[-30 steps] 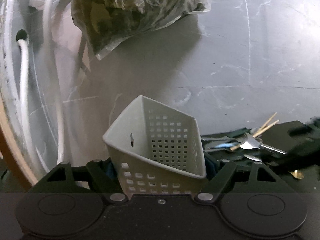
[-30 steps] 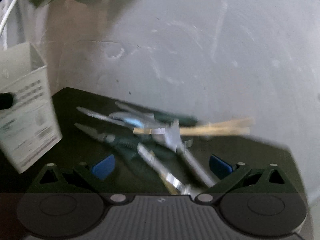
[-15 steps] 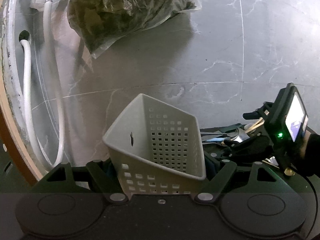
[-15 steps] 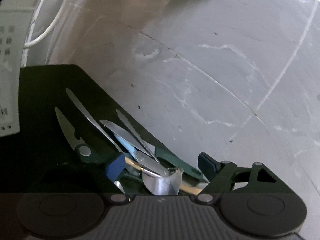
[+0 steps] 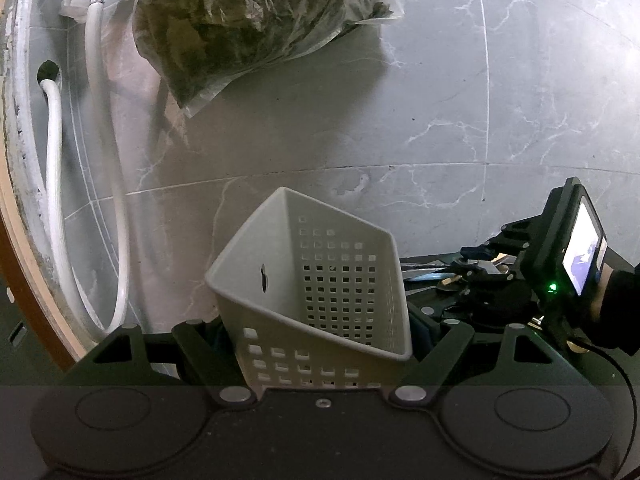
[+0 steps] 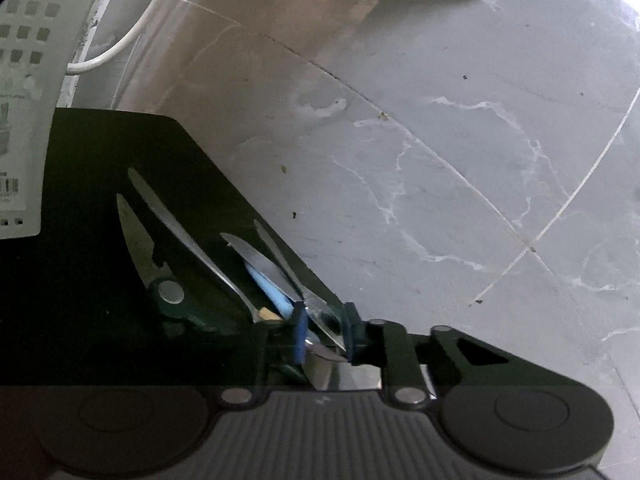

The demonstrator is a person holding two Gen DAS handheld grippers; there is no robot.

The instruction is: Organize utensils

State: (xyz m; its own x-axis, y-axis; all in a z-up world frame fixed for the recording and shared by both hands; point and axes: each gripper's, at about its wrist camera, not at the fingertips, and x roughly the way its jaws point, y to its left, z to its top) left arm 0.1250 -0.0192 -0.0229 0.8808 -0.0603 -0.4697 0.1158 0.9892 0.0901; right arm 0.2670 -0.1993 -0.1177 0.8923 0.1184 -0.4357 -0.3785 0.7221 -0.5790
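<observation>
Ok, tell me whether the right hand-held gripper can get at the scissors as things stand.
Probably yes, once freed: the right hand-held gripper, jaws just closing on a metal utensil, sits beside the scissors, which lie uncovered on the black mat.

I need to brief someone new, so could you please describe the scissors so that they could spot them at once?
Find the black mat on the grey marble floor, beside the white perforated basket. In the pile of utensils on it, the scissors lie at the left. Unlike their neighbours, they have two spread blades joined at a round silver rivet.
</observation>
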